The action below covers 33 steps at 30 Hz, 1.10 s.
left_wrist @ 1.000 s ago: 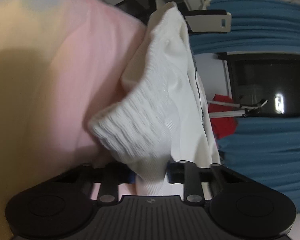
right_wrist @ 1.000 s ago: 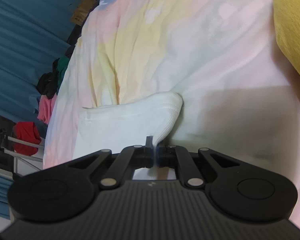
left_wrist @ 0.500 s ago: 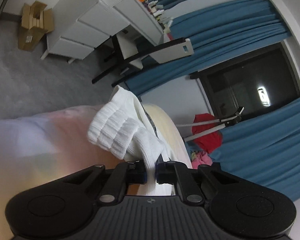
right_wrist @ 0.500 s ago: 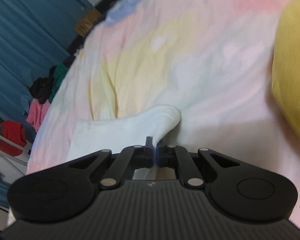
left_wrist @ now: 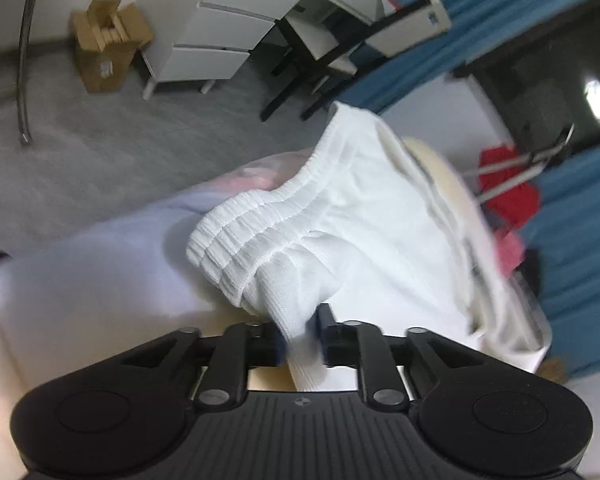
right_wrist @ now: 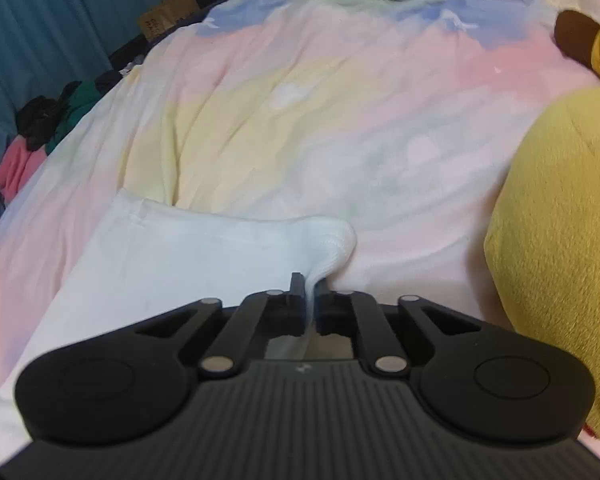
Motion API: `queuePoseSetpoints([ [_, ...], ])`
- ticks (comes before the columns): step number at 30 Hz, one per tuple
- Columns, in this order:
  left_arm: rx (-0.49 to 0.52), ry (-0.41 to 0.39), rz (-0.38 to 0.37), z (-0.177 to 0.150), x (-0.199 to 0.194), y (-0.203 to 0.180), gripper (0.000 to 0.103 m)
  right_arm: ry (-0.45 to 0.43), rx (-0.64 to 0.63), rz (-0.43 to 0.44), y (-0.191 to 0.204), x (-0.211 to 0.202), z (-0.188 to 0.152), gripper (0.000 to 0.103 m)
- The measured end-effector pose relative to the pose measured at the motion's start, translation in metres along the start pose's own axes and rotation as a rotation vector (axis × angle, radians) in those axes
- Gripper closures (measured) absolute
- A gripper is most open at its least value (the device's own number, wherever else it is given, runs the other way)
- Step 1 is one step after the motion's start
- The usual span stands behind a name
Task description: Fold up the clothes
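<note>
A white garment with a ribbed elastic waistband lies on a pastel bedspread. My left gripper is shut on a bunched fold of the waistband and holds it above the bed. My right gripper is shut on another edge of the same white garment, which spreads flat to the left of it on the bedspread.
A yellow plush item sits close on the right of the right gripper. A pile of clothes lies at the bed's far left edge. Beyond the bed are a white drawer unit, a cardboard box, a chair and blue curtains.
My left gripper has swung away from the bedspread and lifted the waistband, so the floor and furniture come into view. My right gripper keeps its hold and tilts up a little.
</note>
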<state>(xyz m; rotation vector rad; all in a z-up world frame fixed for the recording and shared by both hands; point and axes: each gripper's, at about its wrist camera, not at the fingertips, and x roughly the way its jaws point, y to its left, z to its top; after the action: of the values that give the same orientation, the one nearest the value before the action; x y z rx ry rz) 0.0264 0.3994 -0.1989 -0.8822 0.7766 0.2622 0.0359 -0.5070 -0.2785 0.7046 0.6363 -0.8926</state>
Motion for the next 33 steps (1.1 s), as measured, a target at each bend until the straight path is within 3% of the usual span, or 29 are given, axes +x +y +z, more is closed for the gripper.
queuePoseSetpoints([
  [3,0.097,-0.003,0.048,-0.004,-0.011,-0.016,0.066,-0.026,0.028,0.015,-0.001,-0.007,0.003,0.089],
  [4,0.123,-0.004,0.057,-0.005,-0.015,-0.021,0.050,-0.047,0.028,0.016,0.000,-0.012,0.005,0.077],
  [5,0.153,-0.011,0.067,-0.007,-0.020,-0.026,0.032,-0.069,0.026,0.018,0.001,-0.016,0.006,0.059],
  [7,0.253,-0.068,0.103,-0.013,-0.033,-0.038,0.019,-0.123,0.011,0.041,0.005,-0.029,0.005,0.034],
  [8,0.318,-0.101,0.115,-0.015,-0.039,-0.047,0.018,-0.147,-0.004,0.055,0.009,-0.034,0.006,0.030],
  [12,0.525,-0.215,0.146,-0.033,-0.064,-0.083,0.014,-0.177,-0.098,0.166,0.033,-0.058,0.000,0.030],
  [18,0.688,-0.281,0.047,-0.079,-0.084,-0.150,0.013,-0.195,-0.259,0.393,0.079,-0.103,-0.024,0.031],
  [24,0.806,-0.326,-0.084,-0.135,-0.076,-0.219,0.013,-0.257,-0.374,0.578,0.102,-0.141,-0.043,0.031],
  [33,0.918,-0.327,-0.157,-0.197,-0.034,-0.284,0.013,-0.227,-0.453,0.720,0.113,-0.154,-0.055,0.031],
])
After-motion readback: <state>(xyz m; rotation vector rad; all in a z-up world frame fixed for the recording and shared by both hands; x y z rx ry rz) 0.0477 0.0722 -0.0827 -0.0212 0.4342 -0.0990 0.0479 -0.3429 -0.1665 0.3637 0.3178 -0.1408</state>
